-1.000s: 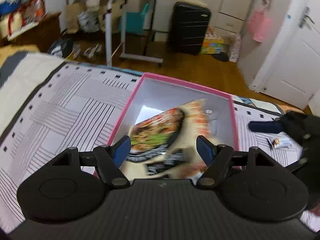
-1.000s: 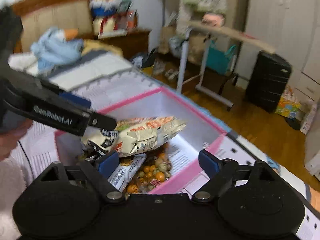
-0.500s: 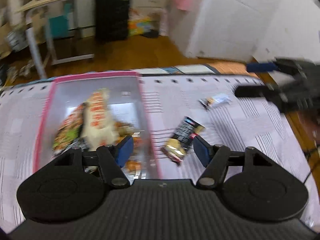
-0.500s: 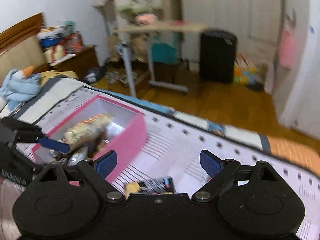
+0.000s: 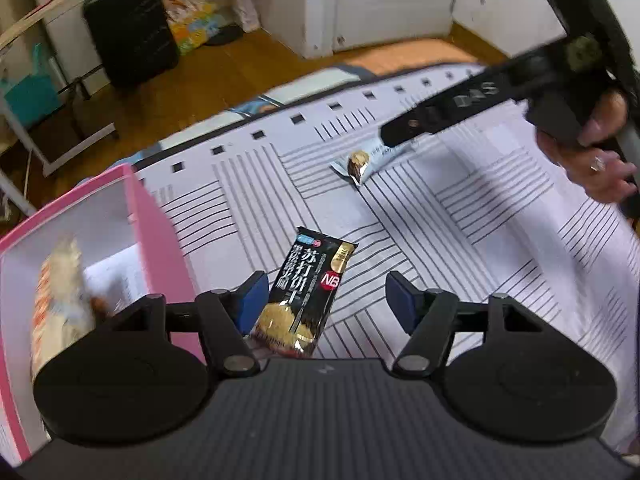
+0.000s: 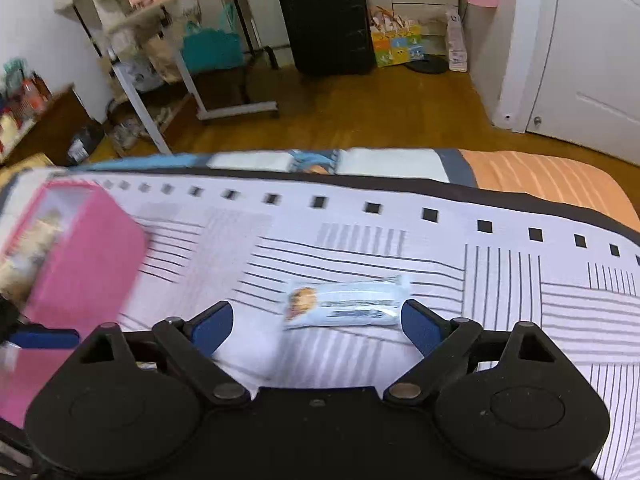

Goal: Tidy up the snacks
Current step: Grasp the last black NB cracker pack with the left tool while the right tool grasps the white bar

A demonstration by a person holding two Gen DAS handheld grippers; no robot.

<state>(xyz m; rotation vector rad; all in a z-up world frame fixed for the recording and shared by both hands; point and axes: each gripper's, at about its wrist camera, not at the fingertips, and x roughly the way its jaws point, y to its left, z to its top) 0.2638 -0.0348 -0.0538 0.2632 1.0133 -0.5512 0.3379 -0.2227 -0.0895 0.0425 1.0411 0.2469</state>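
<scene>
A black and gold cracker packet (image 5: 308,296) lies on the striped bedspread, between the fingers of my open left gripper (image 5: 327,300), nearer the left finger. A pale blue snack bar (image 6: 346,300) lies flat between the fingers of my open right gripper (image 6: 316,322), close to the right finger; it also shows in the left wrist view (image 5: 366,160) under the right gripper's finger (image 5: 440,114). A pink box (image 5: 156,236) with snack bags inside stands to the left; it also shows in the right wrist view (image 6: 86,256).
The bedspread (image 6: 360,248) ends at a dark border ahead, with wooden floor (image 6: 360,112) beyond. A black suitcase (image 6: 326,20), a rolling side table (image 6: 180,40) and a white door (image 6: 592,60) stand across the room.
Both grippers swung right, away from the pink box. The left one now straddles the black packet and the right one straddles the blue bar. The big snack bag stayed in the box.
</scene>
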